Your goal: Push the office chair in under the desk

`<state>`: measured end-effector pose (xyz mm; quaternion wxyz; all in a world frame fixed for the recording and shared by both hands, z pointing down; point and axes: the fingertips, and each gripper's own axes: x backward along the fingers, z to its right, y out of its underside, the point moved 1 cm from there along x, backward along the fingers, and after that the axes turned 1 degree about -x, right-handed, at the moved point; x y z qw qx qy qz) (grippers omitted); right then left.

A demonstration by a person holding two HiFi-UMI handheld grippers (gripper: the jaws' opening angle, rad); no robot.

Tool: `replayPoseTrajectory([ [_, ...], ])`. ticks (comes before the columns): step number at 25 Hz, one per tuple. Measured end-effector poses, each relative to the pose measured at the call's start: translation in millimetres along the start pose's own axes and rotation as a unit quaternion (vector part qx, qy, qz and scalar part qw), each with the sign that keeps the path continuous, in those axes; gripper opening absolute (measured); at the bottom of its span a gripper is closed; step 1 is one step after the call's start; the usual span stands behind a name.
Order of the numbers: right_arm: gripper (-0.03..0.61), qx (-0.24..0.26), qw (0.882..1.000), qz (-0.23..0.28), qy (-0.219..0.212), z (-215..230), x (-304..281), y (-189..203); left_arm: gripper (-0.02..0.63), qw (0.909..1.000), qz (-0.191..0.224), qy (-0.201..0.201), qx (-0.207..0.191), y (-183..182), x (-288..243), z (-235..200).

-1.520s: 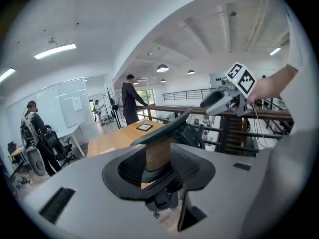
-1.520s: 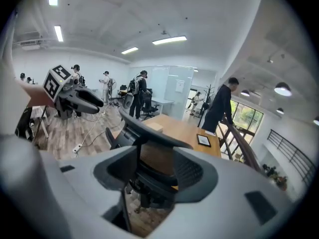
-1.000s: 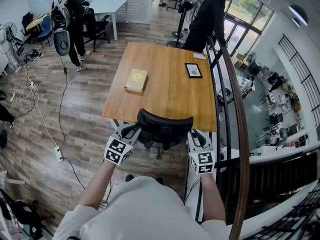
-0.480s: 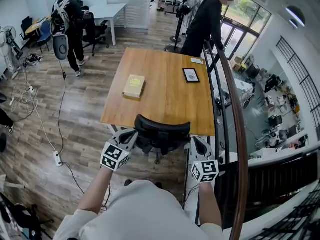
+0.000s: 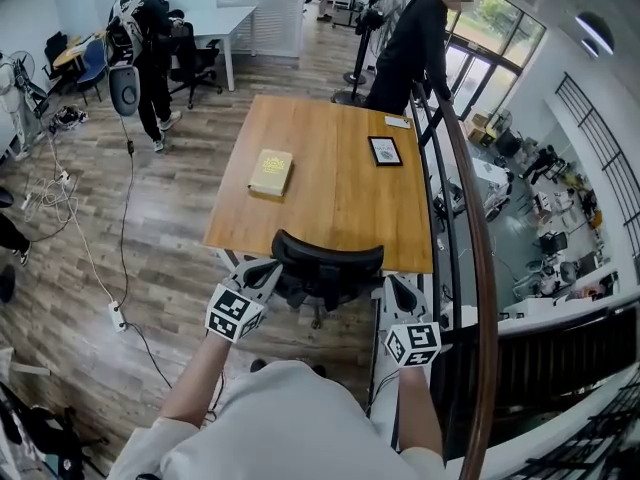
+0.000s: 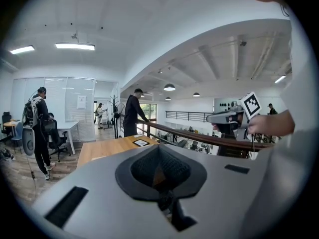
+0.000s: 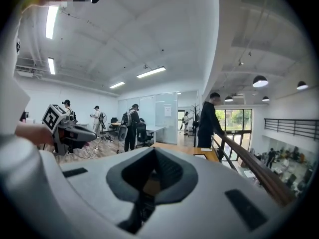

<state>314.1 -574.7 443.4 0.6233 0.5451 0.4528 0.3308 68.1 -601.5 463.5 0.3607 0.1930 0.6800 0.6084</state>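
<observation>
Pale short-sleeved shirt (image 5: 290, 418); grey left tongs (image 5: 262, 273), grey right tongs (image 5: 398, 290), each bearing black-white marker cube (image 5: 235, 313).

A wood-plank floor (image 5: 170, 218) is lit by ceiling strip lights (image 6: 75, 46). A curved wooden railing (image 5: 478, 228) is seen along one side, with tall windows (image 5: 497, 16) beyond.

**Clearance at the tabletop (image 5: 330, 183).**
Chair back (image 5: 328, 256) blocks its near edge; railing (image 5: 483, 228) closes the right; floor (image 5: 160, 238) lies open left.

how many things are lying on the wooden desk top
3: a yellow rectangular book left of centre, a black-framed flat tablet far right, a small white card beyond it at the far edge. The black chair back hides some near edge.
</observation>
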Motion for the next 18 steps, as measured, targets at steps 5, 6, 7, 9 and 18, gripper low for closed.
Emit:
replayPoseTrajectory([
  [5,0.002,-0.004,1.0,0.001,0.0,1.6,-1.6,1.5,-0.006,1.0,0.0,0.002,0.004,3.1,-1.9,1.4],
  [6,0.002,-0.005,1.0,0.0,0.0,2.1,-1.8,1.8,-0.006,1.0,0.001,0.002,0.005,2.9,-2.2,1.0],
  [7,0.002,-0.008,1.0,0.0,0.0,2.4,-1.9,1.8,-0.006,1.0,0.002,0.002,0.005,2.5,-2.2,0.5],
  [9,0.002,-0.015,1.0,0.0,-0.002,2.2,-2.6,1.8,-0.008,1.0,0.003,0.001,0.006,1.6,-2.0,-1.0],
  [18,0.002,-0.012,1.0,-0.001,-0.008,-1.2,-5.4,-1.8,-0.008,1.0,0.003,0.0,0.009,-0.6,-1.6,-4.4],
])
